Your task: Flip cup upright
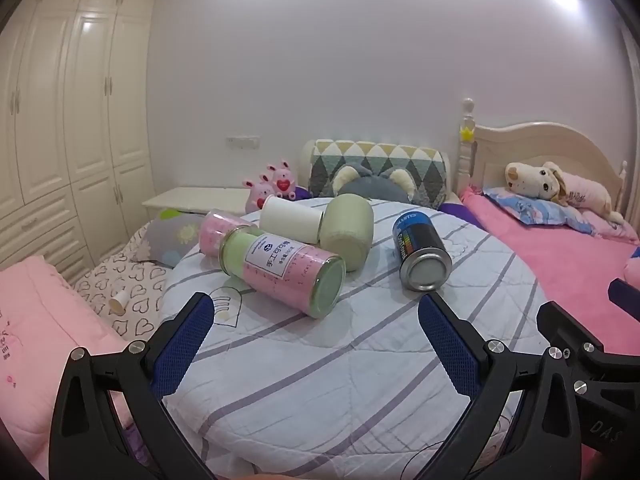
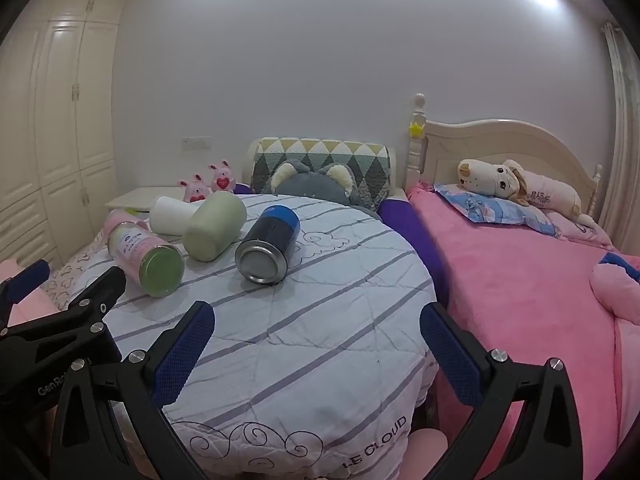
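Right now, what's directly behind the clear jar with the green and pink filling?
Behind the clear jar lie a white cup and a second pink-filled jar. The jar covers the second jar's near end.

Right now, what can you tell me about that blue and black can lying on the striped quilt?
The blue and black can is a metal cylinder lying on its side on the striped quilt. Its silvery concave base faces the cameras, its blue end points toward the headboard. A coloured printed label runs along its dark body. It lies apart from the other containers, and neither gripper touches it.
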Available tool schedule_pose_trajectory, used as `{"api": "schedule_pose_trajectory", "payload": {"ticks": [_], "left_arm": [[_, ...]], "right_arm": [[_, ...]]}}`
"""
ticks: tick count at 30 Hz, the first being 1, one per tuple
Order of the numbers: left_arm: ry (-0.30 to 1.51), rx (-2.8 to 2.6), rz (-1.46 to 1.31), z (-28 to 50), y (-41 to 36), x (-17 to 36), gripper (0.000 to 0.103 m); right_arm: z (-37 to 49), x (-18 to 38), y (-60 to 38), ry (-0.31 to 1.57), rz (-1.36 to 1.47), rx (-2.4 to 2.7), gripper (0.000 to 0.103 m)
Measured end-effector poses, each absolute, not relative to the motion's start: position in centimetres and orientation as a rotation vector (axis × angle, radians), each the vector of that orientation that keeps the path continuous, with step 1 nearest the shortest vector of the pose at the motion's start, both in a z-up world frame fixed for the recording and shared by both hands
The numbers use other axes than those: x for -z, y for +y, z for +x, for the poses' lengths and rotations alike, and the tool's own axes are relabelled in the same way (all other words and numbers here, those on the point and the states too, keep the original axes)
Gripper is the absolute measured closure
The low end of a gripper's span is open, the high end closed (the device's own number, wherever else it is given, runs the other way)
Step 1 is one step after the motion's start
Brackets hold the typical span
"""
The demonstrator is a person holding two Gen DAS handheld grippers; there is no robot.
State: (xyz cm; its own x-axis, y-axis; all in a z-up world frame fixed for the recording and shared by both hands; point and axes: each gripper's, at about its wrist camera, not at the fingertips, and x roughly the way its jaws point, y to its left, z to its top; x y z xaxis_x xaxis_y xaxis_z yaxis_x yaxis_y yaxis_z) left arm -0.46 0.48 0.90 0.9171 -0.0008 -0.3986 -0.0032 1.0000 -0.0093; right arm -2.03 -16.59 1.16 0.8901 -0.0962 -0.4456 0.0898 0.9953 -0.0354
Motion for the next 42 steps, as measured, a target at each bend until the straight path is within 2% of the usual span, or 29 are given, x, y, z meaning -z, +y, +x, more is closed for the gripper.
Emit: {"api": "schedule_pose_trajectory", "payload": {"ticks": [42], "left_arm": [[0.481, -0.057, 0.003, 1.4, 1.1, 1.1, 0.000]], "right_arm": [[-0.5, -0.5, -15.8, 0.508, 0.003, 0.026, 0.000]]}}
